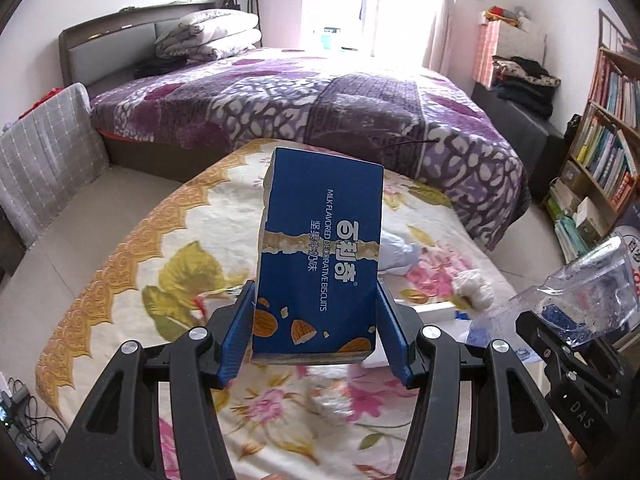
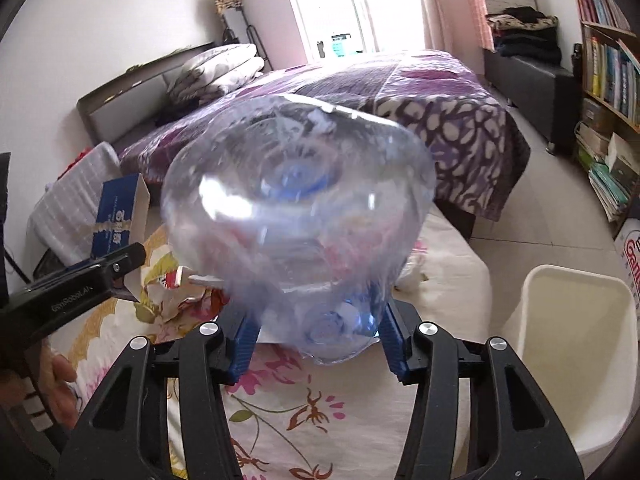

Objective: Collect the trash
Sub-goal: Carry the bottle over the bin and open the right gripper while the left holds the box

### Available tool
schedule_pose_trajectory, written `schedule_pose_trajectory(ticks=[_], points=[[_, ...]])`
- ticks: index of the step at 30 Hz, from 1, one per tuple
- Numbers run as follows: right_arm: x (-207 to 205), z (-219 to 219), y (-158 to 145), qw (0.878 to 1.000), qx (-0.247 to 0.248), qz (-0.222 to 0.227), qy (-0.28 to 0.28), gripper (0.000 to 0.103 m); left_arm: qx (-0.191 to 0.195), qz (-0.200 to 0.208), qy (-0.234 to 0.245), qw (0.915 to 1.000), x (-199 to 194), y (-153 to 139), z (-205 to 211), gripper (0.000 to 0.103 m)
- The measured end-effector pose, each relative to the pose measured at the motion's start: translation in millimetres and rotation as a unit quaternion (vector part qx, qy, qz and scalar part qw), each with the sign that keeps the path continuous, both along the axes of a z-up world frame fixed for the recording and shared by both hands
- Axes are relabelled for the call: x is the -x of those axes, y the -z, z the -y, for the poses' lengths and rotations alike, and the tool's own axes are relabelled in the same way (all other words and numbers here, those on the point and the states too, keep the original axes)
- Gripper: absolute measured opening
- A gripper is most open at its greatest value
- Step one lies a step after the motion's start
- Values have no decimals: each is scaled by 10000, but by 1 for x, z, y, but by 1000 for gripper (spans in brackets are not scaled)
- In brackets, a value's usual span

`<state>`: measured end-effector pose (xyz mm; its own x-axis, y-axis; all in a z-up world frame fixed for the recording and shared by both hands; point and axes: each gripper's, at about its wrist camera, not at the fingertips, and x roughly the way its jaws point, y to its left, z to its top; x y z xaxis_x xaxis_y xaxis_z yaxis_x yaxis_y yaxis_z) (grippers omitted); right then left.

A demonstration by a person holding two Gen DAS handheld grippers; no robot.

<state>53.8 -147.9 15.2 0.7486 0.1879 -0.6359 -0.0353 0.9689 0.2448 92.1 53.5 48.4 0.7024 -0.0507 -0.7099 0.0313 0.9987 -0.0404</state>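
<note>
Trash pickup is mid-carry right now, both hands loaded. Left claw (image 1: pixel 316 332) is clamped on a blue biscuit box (image 1: pixel 320 256), holding it upright by its lower end, lifted clear above the floral cloth (image 1: pixel 120 264). Right claw (image 2: pixel 316 338) is pinching a clear plastic bottle (image 2: pixel 296 208) near its blue cap end, with the fat bottom pointing away from the camera, also up in the air.

So the grabbing part looks done for these two; what's left is the drop-off. White bin (image 2: pixel 576 360) sits on the floor just off the edge of the cloth, on the right side, mouth open and looking empty from here.

Next move, I'd guess: swing the bottle over the bin mouth and let go, then bring the box across. The bottle is bulky, so it needs centring over the opening or it'll bounce off the rim. There's still a crumpled tissue wad (image 1: pixel 472 290) and a bluish wrapper (image 1: pixel 400 254) lying on the cloth for later.
</note>
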Motion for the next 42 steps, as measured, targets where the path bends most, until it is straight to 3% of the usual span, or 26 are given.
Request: schedule_pose_trajectory(ticks=[10, 27, 35, 42], points=[[12, 37, -3, 9991, -30, 22, 430, 50, 152, 80, 398, 9991, 0, -7, 47, 56], [32, 103, -2, 9917, -119, -88, 1276, 50, 50, 8, 964, 9953, 6, 5, 115, 56], [43, 148, 7, 9785, -224, -379, 2013, 50, 18, -51, 1242, 9922, 9, 11, 146, 56], [58, 199, 14, 9569, -515, -617, 2789, 51, 23, -139, 1440, 9895, 12, 18, 170, 56]])
